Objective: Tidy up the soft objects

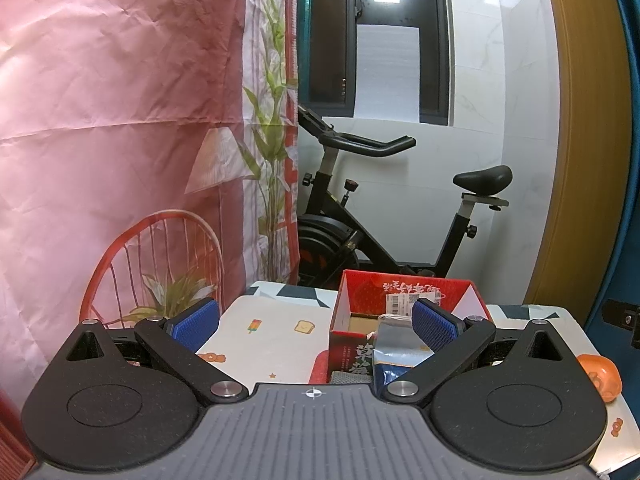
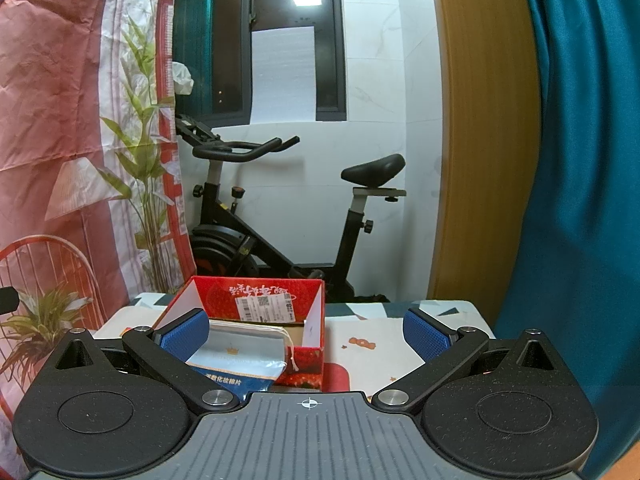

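A red cardboard box (image 1: 352, 334) stands open on the table; it also shows in the right wrist view (image 2: 256, 300). A silver-and-blue drawstring pouch (image 2: 244, 354) leans over the box's near edge, seen too in the left wrist view (image 1: 394, 354). An orange soft toy (image 1: 602, 374) lies at the right of the table. My left gripper (image 1: 316, 326) is open and empty, held above the table before the box. My right gripper (image 2: 306, 336) is open and empty, with its left pad (image 2: 186, 334) in front of the pouch.
The table wears a white cloth (image 1: 266, 344) with small cartoon prints. A black exercise bike (image 2: 280, 216) stands behind the table. A pink printed backdrop (image 1: 120, 120) hangs on the left. A teal curtain (image 2: 580, 160) and wooden frame (image 2: 484, 140) are on the right.
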Demonstrator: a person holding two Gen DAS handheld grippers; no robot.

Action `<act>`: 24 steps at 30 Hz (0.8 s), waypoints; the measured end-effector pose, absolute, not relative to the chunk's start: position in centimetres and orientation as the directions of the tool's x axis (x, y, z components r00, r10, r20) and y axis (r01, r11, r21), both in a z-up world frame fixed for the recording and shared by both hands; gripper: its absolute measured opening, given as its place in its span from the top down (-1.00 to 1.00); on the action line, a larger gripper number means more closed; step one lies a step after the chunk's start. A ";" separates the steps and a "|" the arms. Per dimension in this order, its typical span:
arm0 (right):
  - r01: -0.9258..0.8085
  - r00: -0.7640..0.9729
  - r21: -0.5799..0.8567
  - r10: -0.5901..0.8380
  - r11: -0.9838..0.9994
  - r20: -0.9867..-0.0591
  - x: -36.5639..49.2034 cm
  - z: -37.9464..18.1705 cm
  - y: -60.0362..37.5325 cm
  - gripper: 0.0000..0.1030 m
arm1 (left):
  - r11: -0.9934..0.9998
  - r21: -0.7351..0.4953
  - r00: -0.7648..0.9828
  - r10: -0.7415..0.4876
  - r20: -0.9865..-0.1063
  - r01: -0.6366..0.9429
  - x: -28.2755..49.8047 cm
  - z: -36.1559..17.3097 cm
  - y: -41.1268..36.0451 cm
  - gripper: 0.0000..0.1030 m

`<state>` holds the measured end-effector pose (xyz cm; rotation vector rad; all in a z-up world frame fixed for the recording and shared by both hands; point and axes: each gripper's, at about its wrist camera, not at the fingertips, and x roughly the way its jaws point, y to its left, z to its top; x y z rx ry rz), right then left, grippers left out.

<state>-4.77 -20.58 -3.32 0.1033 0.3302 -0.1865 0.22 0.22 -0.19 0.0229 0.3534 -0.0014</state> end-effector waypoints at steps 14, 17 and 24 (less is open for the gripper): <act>0.198 0.929 0.070 -0.165 0.978 -0.332 -4.7 -3.3 -20.7 -0.99 | 1.000 0.023 0.938 0.003 -0.347 0.005 0.2 -0.2 0.2 -1.00; 0.198 0.929 0.070 -0.165 0.978 -0.332 -4.8 -3.3 -20.7 -0.99 | 1.000 0.023 0.938 0.003 -0.347 0.006 0.2 -0.2 0.2 -1.00; 0.199 0.929 0.071 -0.165 0.978 -0.332 -4.8 -3.3 -20.7 -0.99 | 1.000 0.023 0.938 0.005 -0.347 0.003 0.1 -0.3 0.2 -1.00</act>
